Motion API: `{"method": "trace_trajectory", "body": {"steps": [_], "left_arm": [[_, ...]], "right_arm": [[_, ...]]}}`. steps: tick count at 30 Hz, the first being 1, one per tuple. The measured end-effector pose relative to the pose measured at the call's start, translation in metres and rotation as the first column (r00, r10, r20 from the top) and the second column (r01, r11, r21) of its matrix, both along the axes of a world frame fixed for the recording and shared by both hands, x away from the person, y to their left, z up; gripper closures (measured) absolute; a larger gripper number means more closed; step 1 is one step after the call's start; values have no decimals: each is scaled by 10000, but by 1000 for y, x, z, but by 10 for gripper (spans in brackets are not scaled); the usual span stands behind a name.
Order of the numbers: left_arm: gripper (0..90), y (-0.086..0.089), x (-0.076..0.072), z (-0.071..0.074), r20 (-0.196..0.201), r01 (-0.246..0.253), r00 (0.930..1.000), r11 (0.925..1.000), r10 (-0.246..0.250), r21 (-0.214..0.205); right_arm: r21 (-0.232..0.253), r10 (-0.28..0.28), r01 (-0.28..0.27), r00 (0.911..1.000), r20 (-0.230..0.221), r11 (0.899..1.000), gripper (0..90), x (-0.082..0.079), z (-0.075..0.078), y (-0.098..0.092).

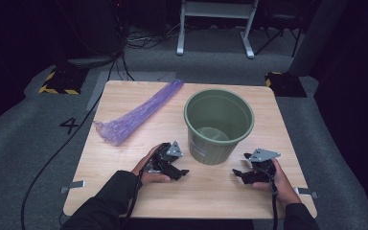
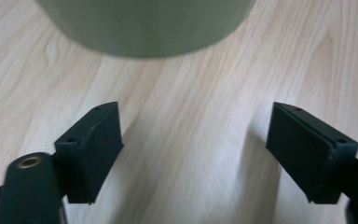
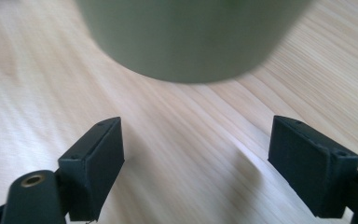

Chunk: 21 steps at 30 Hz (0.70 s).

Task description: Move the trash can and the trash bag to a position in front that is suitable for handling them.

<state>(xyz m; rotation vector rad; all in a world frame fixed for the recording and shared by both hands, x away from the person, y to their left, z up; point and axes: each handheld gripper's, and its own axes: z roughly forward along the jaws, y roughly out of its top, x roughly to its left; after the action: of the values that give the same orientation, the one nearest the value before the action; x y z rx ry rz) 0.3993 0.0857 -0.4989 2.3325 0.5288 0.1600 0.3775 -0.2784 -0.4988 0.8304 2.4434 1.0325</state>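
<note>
A green plastic bucket (image 1: 219,124) stands upright on the wooden table (image 1: 124,182), right of centre. A purple mesh bag (image 1: 136,113) lies stretched out at the back left. My left gripper (image 1: 182,173) rests low over the table just left of the bucket's base, jaws wide apart with nothing between them; the bucket's base (image 2: 144,28) looms ahead of my left gripper (image 2: 193,149). My right gripper (image 1: 237,173) sits right of the bucket's base, also open and empty, and the bucket wall (image 3: 191,37) is close in front of my right gripper (image 3: 196,163).
The table's front edge (image 1: 187,215) lies just behind both hands. Metal clips (image 1: 74,186) stick out at the table's left and right sides. Cables trail over the grey floor (image 1: 24,158) at the left, and a white frame (image 1: 215,24) stands beyond the table.
</note>
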Motion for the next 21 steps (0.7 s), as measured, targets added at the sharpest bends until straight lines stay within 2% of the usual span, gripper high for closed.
{"method": "trace_trajectory", "body": {"steps": [1, 2, 3, 4, 7, 8, 11, 12, 15, 18, 20, 21], "left_arm": [[148, 0, 0, 0, 0, 0, 10000, 10000, 0, 0], [172, 4, -2, 1, -82, 15, 10000, 10000, -16, -33], [172, 6, -3, 2, -10, 31, 10000, 10000, -31, -60], [166, 13, -7, 5, 348, -157, 9993, 9999, 158, -23], [172, 27, -11, 14, 659, -635, 9957, 9978, 647, -199], [182, 27, -11, 14, 659, -635, 9957, 9978, 647, -199], [193, 38, -14, 21, 1363, -1211, 9838, 9923, 1163, 276], [193, 42, -15, 22, 1464, -1345, 9808, 9904, 1285, 320], [191, 58, -15, 27, 1609, -1763, 9722, 9841, 1702, 239], [180, 71, -15, 30, 1565, -1979, 9684, 9802, 1944, 68], [179, 82, -16, 32, 1733, -2144, 9622, 9767, 2099, 69], [179, 82, -16, 32, 1733, -2144, 9622, 9767, 2099, 69]], "right_arm": [[0, 0, 0, 10000, 0, 10000, 185, 0, 0, 0], [151, -321, 323, 9994, -106, 9994, 187, 3, -2, -7], [209, -407, 410, 9991, -121, 9989, 187, 4, -3, -10], [242, -518, 521, 9986, -138, 9983, 189, 5, -3, -12], [244, -733, 736, 9972, -122, 9970, 192, 7, -3, -16], [244, -733, 736, 9972, -122, 9970, 192, 7, -3, -16], [165, -866, 867, 9962, -79, 9961, 192, 7, -3, -18], [113, -917, 918, 9958, -28, 9957, 192, 8, -2, -18], [141, -957, 957, 9954, -23, 9953, 192, 8, -3, -20], [244, -1008, 1010, 9949, -68, 9946, 191, 9, -3, -21], [311, -1037, 1041, 9945, -148, 9941, 191, 9, -4, -22], [311, -1037, 1041, 9945, -148, 9941, 191, 9, -4, -22]]}}
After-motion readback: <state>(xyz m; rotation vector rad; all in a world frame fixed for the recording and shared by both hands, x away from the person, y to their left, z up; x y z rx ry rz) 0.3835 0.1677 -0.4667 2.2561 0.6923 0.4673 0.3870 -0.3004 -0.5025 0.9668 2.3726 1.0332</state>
